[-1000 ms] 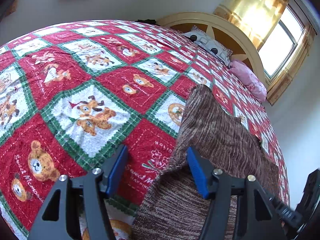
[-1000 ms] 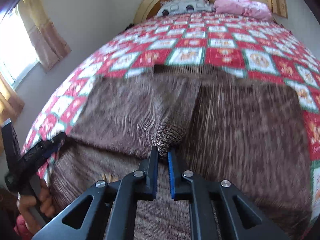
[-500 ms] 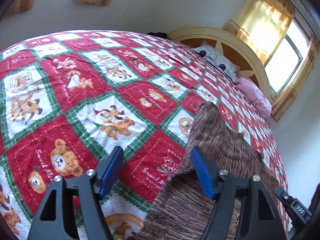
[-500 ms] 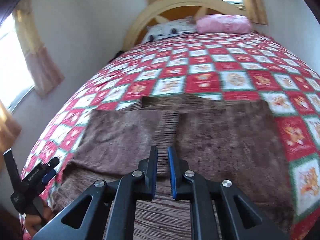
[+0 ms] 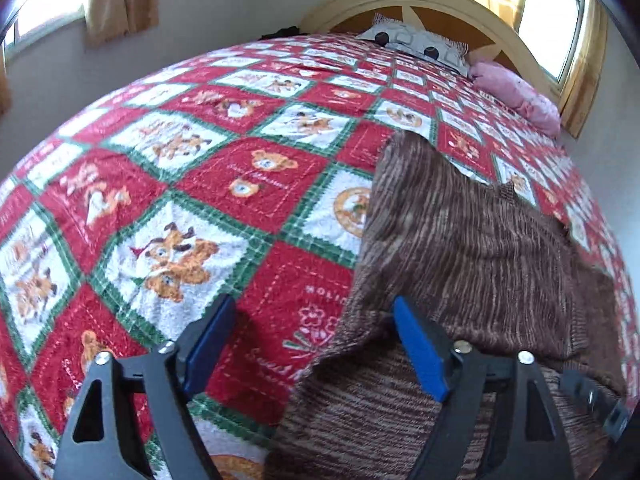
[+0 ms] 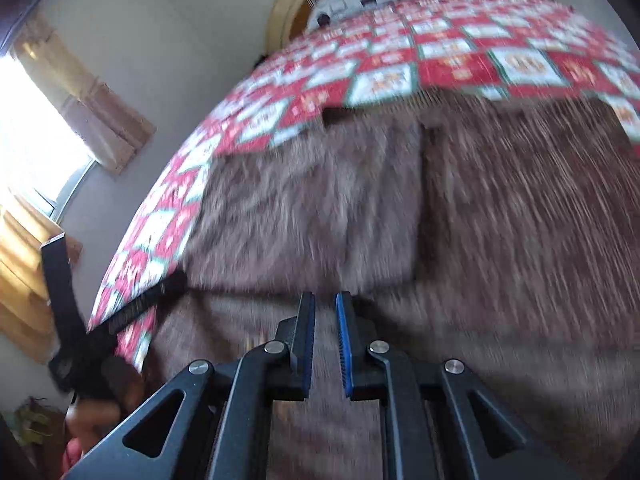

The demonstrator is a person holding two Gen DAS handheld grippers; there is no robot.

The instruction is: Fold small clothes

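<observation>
A brown striped knit sweater (image 5: 472,248) lies flat on the bed, its left sleeve folded in across the body (image 6: 316,208). My left gripper (image 5: 312,308) hovers at the sweater's left edge. Its jaws are opening and hold nothing; the blue right finger (image 5: 420,352) stands over the knit and the left finger (image 5: 208,340) over the quilt. In the right wrist view, which is blurred, my right gripper (image 6: 325,298) is shut to a narrow slit over the lower middle of the sweater (image 6: 520,220), with nothing between its pads. The left gripper (image 6: 120,316) shows at the left there, with a hand (image 6: 100,412) on it.
A red, white and green bear-patterned quilt (image 5: 180,200) covers the whole bed. A grey pillow (image 5: 416,44) and a pink pillow (image 5: 516,96) lie against the curved wooden headboard (image 5: 440,4). Curtained windows are on both sides. The bed's edge (image 6: 132,280) drops off at the left.
My right gripper has let go of the sleeve cuff, which now lies on the sweater's body. The left gripper's jaws have spread wider, and both views have swung.
</observation>
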